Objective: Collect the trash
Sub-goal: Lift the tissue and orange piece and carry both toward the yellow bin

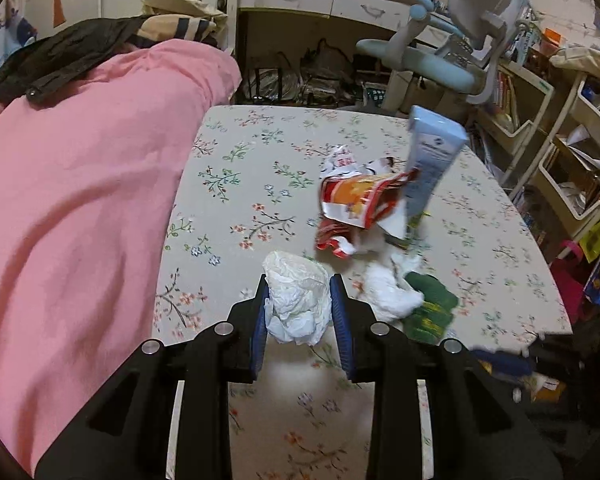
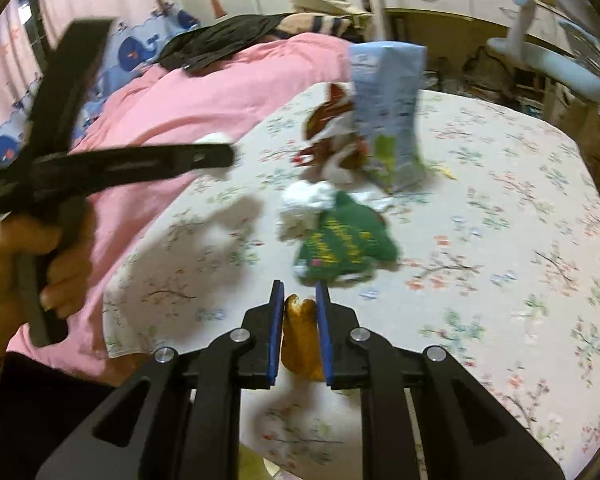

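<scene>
Floral tablecloth (image 1: 260,152) is lying ahead; left claw (image 1: 298,300) is pinching light, squashy tissue (image 1: 298,296) mid-wad; right claw (image 2: 299,312) is clamping a soft yellowish scrap (image 2: 300,336).

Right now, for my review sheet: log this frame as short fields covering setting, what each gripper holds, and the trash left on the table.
setting: table with floral cloth, beside a pink blanket
left gripper: shut on a crumpled white tissue
right gripper: shut on a brown-yellow scrap
trash left on table: red-orange wrapper, light blue carton standing tilted, white tissue wad, green packet
blur: both views smeared
</scene>
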Demonstrator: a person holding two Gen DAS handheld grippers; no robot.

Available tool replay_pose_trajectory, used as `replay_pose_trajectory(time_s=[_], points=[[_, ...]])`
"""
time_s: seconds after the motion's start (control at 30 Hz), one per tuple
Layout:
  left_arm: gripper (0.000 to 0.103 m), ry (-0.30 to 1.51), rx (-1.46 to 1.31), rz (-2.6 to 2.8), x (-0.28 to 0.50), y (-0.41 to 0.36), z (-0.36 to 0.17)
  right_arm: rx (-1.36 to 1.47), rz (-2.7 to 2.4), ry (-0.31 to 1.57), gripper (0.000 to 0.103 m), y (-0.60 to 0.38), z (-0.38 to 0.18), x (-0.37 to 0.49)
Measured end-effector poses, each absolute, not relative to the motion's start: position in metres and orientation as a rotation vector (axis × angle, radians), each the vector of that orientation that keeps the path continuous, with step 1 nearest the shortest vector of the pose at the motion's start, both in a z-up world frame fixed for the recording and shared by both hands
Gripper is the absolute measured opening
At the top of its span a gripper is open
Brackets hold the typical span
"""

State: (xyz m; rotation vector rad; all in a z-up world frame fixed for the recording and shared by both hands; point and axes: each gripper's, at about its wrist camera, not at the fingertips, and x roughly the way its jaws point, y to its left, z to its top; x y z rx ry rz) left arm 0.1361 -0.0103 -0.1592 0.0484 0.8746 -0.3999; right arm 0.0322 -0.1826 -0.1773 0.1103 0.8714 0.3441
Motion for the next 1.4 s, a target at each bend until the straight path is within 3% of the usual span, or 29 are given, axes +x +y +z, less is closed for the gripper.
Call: replay_pose_trajectory(time_s=[0.43,0.57,0.67,0.8,0.97,1.07,1.4], points=[[0.028,0.813,0.031,-0.429,0.079,-0.016,-0.137,0.240,0.247,0.868,0.017,-0.224,-0.178,0.026],[0.028,0.819,0.051,-0.439,0.067,-0.021,-0.140,0.234,0.241,0.893,0.021,-0.225,-0.184,0.026],[0.028,0.825,0.056,-0.441,0.064,-0.023,-0.142,0.218,0.241,0.902,0.029,-0.226,-0.186,0.024],[0.028,0.825,0.058,-0.441,0.063,-0.024,-0.143,0.181,0.237,0.909,0.030,-0.222,-0.187,0.022],[0.028,0.824,0.057,-0.441,0.062,-0.024,-0.142,0.166,0.235,0.911,0.030,-0.220,-0.188,0.023],[0.028,0.819,0.054,-0.444,0.062,-0.023,-0.141,0.157,0.236,0.900,0.019,-0.220,-0.185,0.023],[0.028,0.690,0.028,-0.473,0.034,-0.023,-0.113,0.336,0.283,0.742,0.018,-0.250,-0.142,0.001]])
